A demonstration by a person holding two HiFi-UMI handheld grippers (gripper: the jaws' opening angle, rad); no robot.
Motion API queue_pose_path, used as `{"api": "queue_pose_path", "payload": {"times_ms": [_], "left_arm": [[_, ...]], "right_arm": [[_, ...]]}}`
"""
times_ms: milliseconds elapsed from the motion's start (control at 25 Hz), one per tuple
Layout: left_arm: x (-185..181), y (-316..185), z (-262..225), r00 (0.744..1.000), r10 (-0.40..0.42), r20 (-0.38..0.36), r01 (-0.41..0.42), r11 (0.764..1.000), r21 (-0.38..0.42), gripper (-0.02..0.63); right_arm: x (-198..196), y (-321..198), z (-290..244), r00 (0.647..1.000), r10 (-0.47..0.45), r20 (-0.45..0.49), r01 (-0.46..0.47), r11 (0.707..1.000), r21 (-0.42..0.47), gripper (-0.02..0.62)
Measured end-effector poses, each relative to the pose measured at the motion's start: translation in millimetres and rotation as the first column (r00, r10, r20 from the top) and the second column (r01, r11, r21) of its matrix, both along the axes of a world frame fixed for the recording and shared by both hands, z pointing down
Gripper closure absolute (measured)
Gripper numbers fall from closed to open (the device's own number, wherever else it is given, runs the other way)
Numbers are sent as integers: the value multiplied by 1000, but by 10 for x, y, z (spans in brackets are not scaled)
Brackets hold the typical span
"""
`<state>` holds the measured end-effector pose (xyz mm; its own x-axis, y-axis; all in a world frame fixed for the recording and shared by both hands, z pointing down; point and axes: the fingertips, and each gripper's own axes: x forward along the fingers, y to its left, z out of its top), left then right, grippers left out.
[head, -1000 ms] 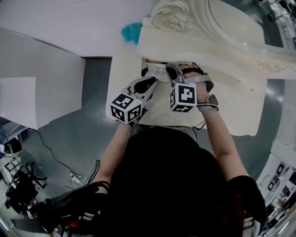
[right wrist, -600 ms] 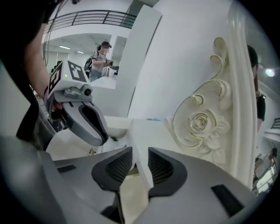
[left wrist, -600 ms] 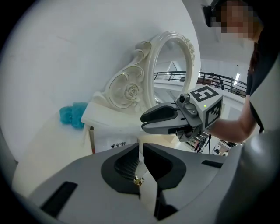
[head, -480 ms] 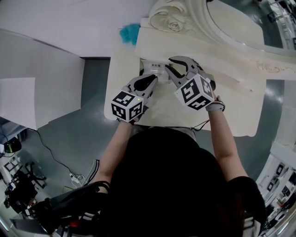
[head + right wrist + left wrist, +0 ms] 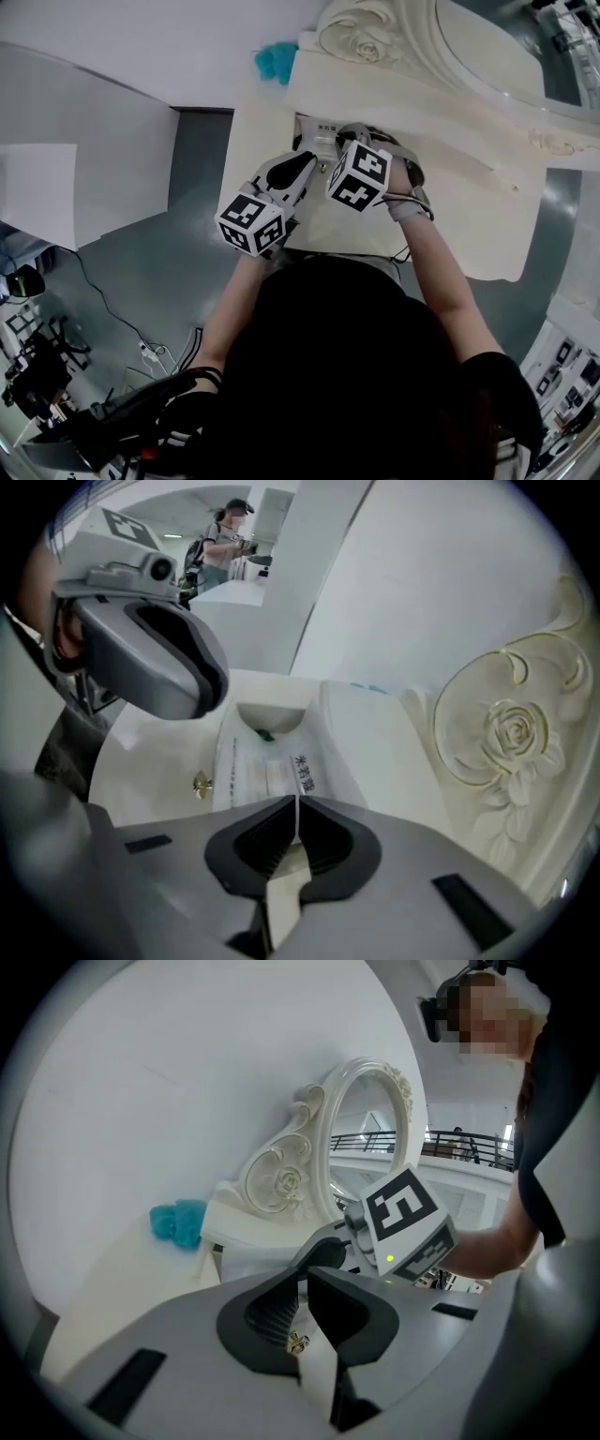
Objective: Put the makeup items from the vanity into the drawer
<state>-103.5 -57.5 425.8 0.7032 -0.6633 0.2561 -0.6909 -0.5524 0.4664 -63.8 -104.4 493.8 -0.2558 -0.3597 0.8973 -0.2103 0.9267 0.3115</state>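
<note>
A white printed packet (image 5: 272, 771) lies in the open drawer (image 5: 302, 131) of the cream vanity (image 5: 450, 216). My right gripper (image 5: 297, 803) points steeply down at the packet's near edge. Its jaws have just been closing and now meet, but I cannot tell if they pinch the packet. In the head view it (image 5: 349, 139) hangs over the drawer. My left gripper (image 5: 302, 1277) is beside it (image 5: 305, 161), jaws nearly together and nothing visibly pressed between them. A small gold knob (image 5: 298, 1342) shows below through their gap, and also in the right gripper view (image 5: 202, 782).
An ornate mirror frame (image 5: 375, 37) with a carved rose (image 5: 516, 728) stands at the back of the vanity. A teal fluffy object (image 5: 275, 61) sits at the vanity's far left corner. Grey floor lies to the left, with a cable on it. A person stands far off (image 5: 225, 532).
Half a second ago the right gripper was drawn back to the right with open jaws. It has swung back over the drawer and closed. The left gripper has stayed put.
</note>
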Motion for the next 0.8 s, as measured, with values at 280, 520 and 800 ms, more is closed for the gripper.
{"api": "queue_pose_path", "payload": {"times_ms": [280, 520, 800], "left_arm": [[-156, 81, -10, 1000, -17, -14, 17, 1000, 7, 565], [-130, 100, -20, 1000, 6, -23, -5, 1000, 13, 565], [-148, 177, 7, 1000, 19, -22, -18, 1000, 8, 565]], "right_arm": [[-106, 54, -598, 952, 74, 296, -75, 997, -8, 568], [43, -403, -642, 887, 289, 361, -318, 948, 23, 568], [47, -191, -391, 915, 296, 275, -298, 954, -35, 569]]}}
